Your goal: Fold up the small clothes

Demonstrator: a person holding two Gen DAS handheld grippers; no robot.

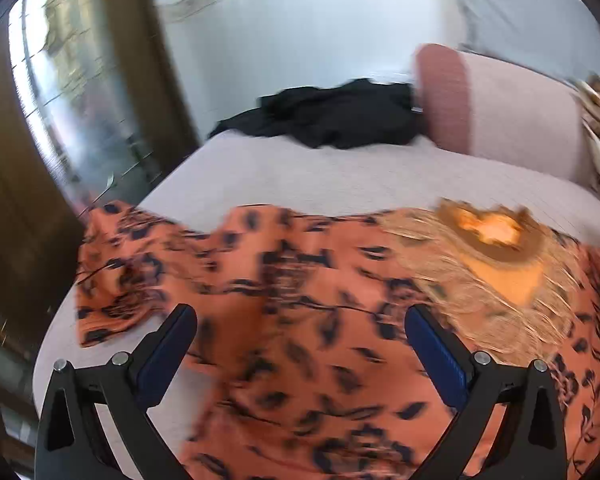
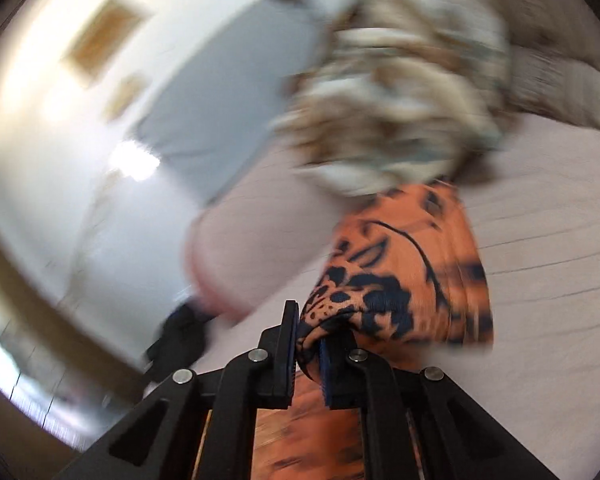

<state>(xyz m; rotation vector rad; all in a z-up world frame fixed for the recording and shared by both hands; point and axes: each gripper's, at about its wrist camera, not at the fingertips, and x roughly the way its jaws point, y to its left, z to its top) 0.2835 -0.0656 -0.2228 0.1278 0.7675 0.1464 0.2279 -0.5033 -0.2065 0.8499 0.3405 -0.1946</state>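
I see the orange leopard-print garment [image 1: 300,300] spread over the near half of the bed [image 1: 284,172], well short of the pink pillow [image 1: 512,116]. It looks thin, light and limp, likely slippery, so I judge hems and corners the best holds. No containers show. My left gripper [image 1: 300,316] hovers over it, jaws wide; my right gripper [image 2: 309,330] pinches a bunched edge.

orange patterned garment [image 1: 300,320]: lower part cut off by the left wrist frame edge – print smeared by motion blur
beige patterned cloth [image 2: 400,92]: heavily blurred – type of item cannot be told
black clothing [image 2: 180,344]: mostly hidden behind the bed [image 2: 540,280] edge
wall frames [image 2: 104,36]: blurred, content unreadable
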